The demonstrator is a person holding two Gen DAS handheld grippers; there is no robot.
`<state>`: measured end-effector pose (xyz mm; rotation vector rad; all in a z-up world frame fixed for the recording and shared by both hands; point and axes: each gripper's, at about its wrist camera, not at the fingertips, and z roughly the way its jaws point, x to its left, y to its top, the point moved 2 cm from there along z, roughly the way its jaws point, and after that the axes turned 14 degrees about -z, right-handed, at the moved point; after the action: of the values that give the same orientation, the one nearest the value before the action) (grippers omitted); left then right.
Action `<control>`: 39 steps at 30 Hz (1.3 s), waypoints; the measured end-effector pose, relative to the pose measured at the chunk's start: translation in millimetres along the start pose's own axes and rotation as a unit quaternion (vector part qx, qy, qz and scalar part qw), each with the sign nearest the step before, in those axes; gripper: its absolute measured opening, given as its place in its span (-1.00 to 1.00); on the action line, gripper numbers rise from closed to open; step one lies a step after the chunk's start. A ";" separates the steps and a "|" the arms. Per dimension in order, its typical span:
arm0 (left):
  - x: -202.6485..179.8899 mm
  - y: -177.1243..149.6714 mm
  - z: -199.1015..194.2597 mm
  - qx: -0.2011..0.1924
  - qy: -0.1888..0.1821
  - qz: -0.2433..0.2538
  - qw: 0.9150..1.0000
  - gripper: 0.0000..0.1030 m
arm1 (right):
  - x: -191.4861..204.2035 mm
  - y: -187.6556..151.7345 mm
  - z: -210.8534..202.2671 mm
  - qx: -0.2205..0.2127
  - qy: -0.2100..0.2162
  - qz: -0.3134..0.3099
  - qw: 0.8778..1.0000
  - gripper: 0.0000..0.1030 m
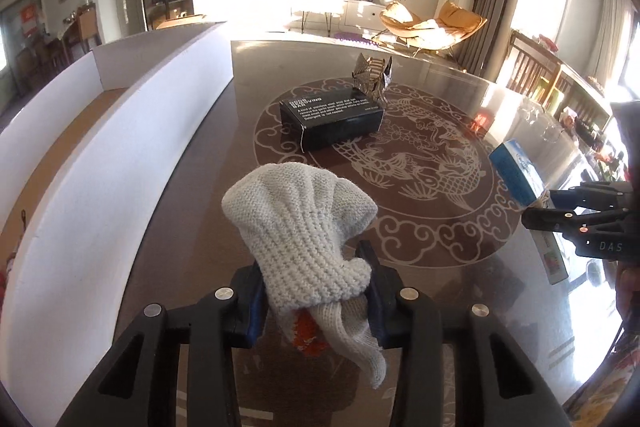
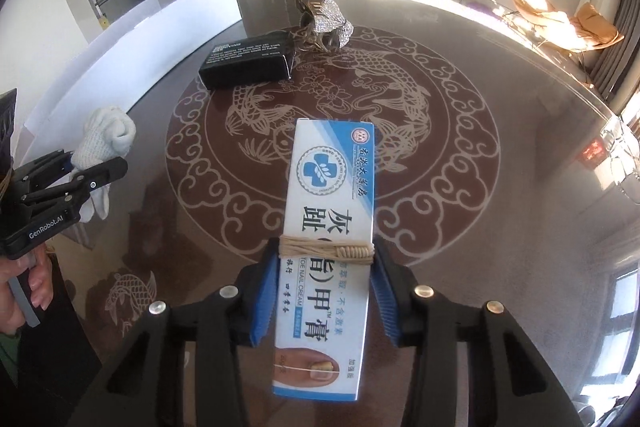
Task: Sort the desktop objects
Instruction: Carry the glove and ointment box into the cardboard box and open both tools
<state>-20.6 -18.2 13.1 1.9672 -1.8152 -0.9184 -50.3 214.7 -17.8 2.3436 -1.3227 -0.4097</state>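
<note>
Knitted white wool fills the bottom centre of my left wrist view: my left gripper (image 1: 316, 291) is clamped on a glove (image 1: 304, 227), blue pads pressing its bunched cuff from both sides, the rest of it flopping up and over the jaws. A bit of orange shows under the cuff; I cannot tell what it is. The glove hangs clear of the table (image 1: 460, 267), a dark glossy top with a pale fish-and-cloud medallion.

Over in my right wrist view, my right gripper (image 2: 324, 287) grips a white-and-blue cream box (image 2: 332, 211) lengthwise, pads on its long edges, just below a band of tan string (image 2: 326, 251) wound around it. The box points up the frame, off the tabletop.

Above centre in both views, a black box (image 1: 332, 117) lies flat on the medallion, and a glittery ornament (image 1: 372, 77) stands touching its far corner. A white tray (image 1: 120, 155) with low walls runs along the left side of the left view. At the right edge there I see my other gripper carrying the cream box; at the left edge of the right view, my hand (image 2: 28, 287) holds the glove gripper's handle.
</note>
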 end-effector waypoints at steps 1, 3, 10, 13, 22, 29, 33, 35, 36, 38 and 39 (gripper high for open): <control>3.2 4.6 -11.6 -0.009 -0.003 -0.007 1.000 -0.22 | 2.9 4.9 -4.2 -0.003 0.001 -0.004 1.000 -0.14; 13.8 14.0 -37.2 -0.030 -0.008 -0.020 0.999 -0.22 | 11.1 20.2 -12.3 -0.013 0.004 -0.017 1.000 -0.14; 101.2 73.3 -102.4 -0.085 0.056 -0.068 0.992 -0.22 | 82.2 124.8 -39.7 -0.070 0.043 -0.093 0.992 -0.14; 160.9 90.5 -109.7 -0.080 0.100 -0.106 0.986 -0.22 | 134.3 179.1 -45.3 -0.094 0.075 -0.130 0.984 -0.14; 277.2 94.2 -76.3 -0.016 0.195 -0.159 0.968 -0.22 | 293.5 287.8 -11.4 -0.108 0.184 -0.169 0.962 -0.14; 303.4 79.5 -49.8 0.019 0.241 -0.171 0.955 0.36 | 355.8 285.8 82.7 -0.017 0.240 -0.154 0.958 0.13; 304.8 71.7 -61.8 0.000 0.245 -0.174 0.954 0.47 | 348.1 278.6 91.6 -0.034 0.248 -0.129 0.959 0.49; 297.4 69.4 -69.8 -0.013 0.248 -0.176 0.953 0.47 | 334.0 274.6 81.6 -0.058 0.248 -0.118 0.960 0.54; 290.4 69.4 -75.3 -0.022 0.244 -0.177 0.953 0.47 | 322.1 271.4 72.1 -0.071 0.241 -0.114 0.961 0.55; 271.8 68.8 -84.2 -0.041 0.225 -0.173 0.958 0.47 | 298.2 261.8 55.4 -0.104 0.225 -0.111 0.962 0.65; 260.2 69.9 -89.0 -0.049 0.216 -0.168 0.961 0.47 | 285.9 252.6 43.7 -0.120 0.214 -0.110 0.963 0.70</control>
<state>-20.1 -298.1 59.4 2.2354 -1.2004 -0.5849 -112.2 -157.5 53.9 2.2141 -0.7705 -0.1069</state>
